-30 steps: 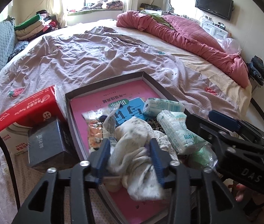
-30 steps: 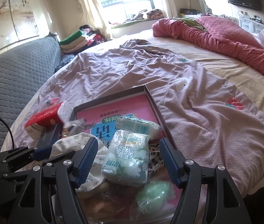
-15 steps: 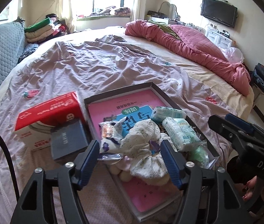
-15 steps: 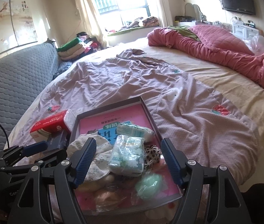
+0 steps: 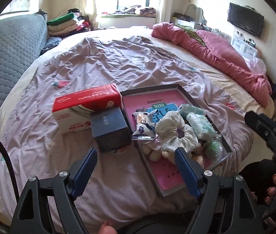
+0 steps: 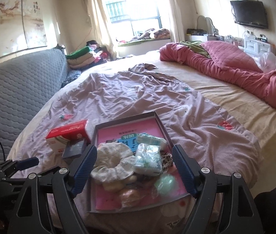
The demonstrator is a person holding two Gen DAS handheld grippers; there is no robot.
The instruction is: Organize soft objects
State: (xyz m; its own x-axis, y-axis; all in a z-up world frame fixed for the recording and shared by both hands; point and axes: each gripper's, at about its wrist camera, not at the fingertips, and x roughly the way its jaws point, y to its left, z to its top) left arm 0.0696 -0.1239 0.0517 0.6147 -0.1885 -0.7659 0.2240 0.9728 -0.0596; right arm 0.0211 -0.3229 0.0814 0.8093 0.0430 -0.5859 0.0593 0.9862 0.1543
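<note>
A grey-rimmed tray (image 5: 183,90) (image 6: 125,119) with a pink book in it lies on the bed. It holds a floral frilled cloth (image 5: 172,131) (image 6: 114,160), tissue packs (image 5: 201,124) (image 6: 148,159), a snack wrapper (image 5: 142,125), a green ball (image 5: 214,148) (image 6: 165,182) and pale soft items (image 6: 129,194). My left gripper (image 5: 136,172) is open and empty, pulled back from the tray. My right gripper (image 6: 134,170) is open and empty, above the tray's near end.
A red and white tissue box (image 5: 85,105) (image 6: 67,134) and a dark blue box (image 5: 110,129) (image 6: 74,149) sit left of the tray. A wrinkled lilac sheet (image 5: 108,64) covers the bed. A pink quilt (image 5: 212,52) lies at the far right, a grey padded headboard (image 5: 3,58) at the left.
My left gripper opened, let go of the floral cloth into the tray and pulled back. My right gripper also drew back and up from the tray.
</note>
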